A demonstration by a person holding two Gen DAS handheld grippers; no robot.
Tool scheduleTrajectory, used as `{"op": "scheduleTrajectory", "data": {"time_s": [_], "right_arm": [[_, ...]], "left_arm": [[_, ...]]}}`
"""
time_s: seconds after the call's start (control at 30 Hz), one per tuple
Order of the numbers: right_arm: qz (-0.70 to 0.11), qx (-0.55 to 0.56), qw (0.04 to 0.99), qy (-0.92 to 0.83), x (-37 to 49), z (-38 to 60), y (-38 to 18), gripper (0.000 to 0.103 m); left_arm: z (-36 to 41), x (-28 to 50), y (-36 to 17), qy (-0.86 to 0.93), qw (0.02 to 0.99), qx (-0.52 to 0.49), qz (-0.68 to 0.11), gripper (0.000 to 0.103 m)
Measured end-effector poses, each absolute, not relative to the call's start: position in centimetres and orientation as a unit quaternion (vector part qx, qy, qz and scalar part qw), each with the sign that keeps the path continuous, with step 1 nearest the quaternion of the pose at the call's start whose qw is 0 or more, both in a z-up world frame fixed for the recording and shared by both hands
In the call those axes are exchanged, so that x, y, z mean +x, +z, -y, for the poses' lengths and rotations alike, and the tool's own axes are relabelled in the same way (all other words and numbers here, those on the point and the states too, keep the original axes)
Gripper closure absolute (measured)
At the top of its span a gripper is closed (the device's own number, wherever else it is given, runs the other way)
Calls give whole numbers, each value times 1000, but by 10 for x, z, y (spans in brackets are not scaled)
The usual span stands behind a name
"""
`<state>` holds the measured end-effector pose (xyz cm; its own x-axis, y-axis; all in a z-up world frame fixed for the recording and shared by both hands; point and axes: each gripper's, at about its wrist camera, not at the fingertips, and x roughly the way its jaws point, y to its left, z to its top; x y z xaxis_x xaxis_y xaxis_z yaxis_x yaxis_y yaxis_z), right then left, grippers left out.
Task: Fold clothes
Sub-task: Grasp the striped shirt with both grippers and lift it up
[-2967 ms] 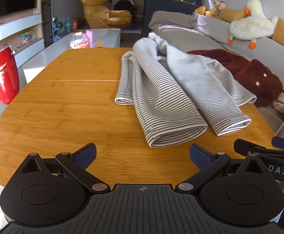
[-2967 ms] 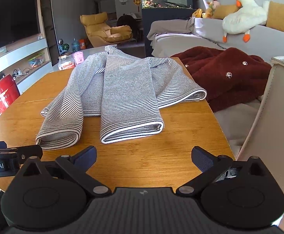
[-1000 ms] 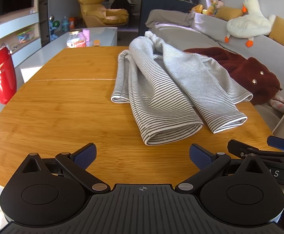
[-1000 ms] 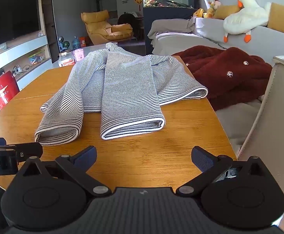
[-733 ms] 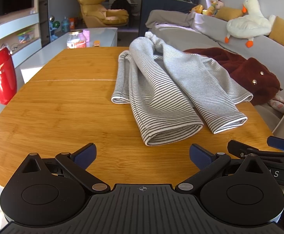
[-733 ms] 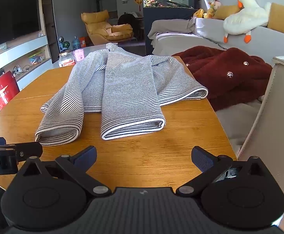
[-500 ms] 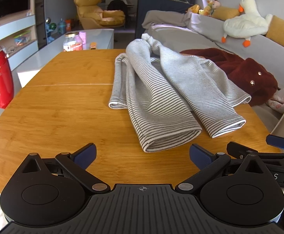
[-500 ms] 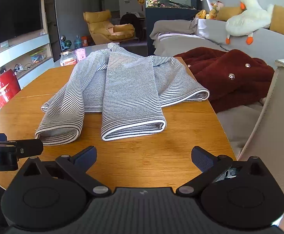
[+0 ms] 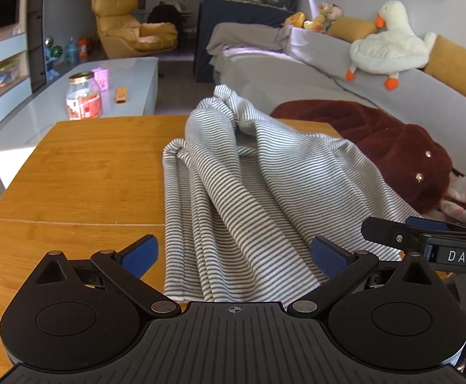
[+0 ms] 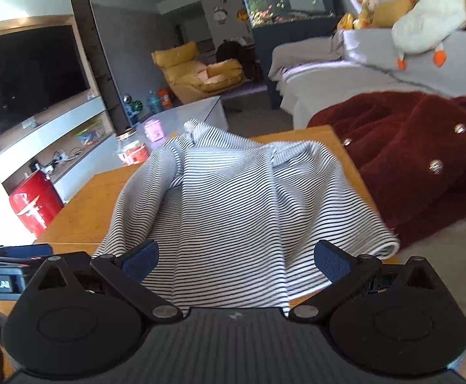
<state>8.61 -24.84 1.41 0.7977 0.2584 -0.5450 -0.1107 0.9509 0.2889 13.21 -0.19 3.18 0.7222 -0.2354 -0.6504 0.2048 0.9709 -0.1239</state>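
Both hand-held grippers (left (image 9: 234, 252), right (image 10: 235, 257)) have advanced, jaws spread, over the striped garment (image 9: 252, 198).

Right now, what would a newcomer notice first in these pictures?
The striped garment is spread across the wooden table, with both open tools over its near edge: the left tool and the right tool. Beyond it, a dark red coat lies on the sofa.

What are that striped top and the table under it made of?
The striped top looks like soft knit jersey, matte: it drapes in loose folds. The table looks like bamboo or wood, smooth with a light sheen: fine straight grain shows.
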Motion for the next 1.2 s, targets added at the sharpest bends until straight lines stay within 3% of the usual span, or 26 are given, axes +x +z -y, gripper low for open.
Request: {"op": "scheduleTrajectory", "data": {"time_s": [0.23, 0.5, 0.7, 0.9, 1.03, 1.1, 1.13, 1.2], "right_arm": [[-307, 91, 943, 91, 146, 239, 16, 0], [-344, 195, 911, 119, 242, 262, -5, 0], [-344, 270, 882, 179, 236, 267, -27, 0], [-364, 265, 855, 259, 204, 260, -31, 0], [-382, 282, 824, 309, 173, 256, -32, 0], [-389, 261, 822, 322, 156, 251, -28, 0], [-391, 246, 824, 328, 147, 249, -26, 0], [-392, 209, 832, 332, 135, 245, -20, 0]], "left_arm": [[3, 198, 27, -135, 924, -17, -358, 0], [-5, 275, 13, -145, 908, -67, -387, 0], [-18, 278, -2, -148, 893, -90, -414, 1], [-28, 247, 0, -139, 903, -57, -403, 9], [-39, 211, 4, -143, 907, -24, -396, 22], [-45, 193, 6, -145, 908, -8, -393, 37], [-47, 184, 8, -146, 909, 0, -391, 61], [-53, 166, 10, -148, 910, 17, -388, 72]]}}
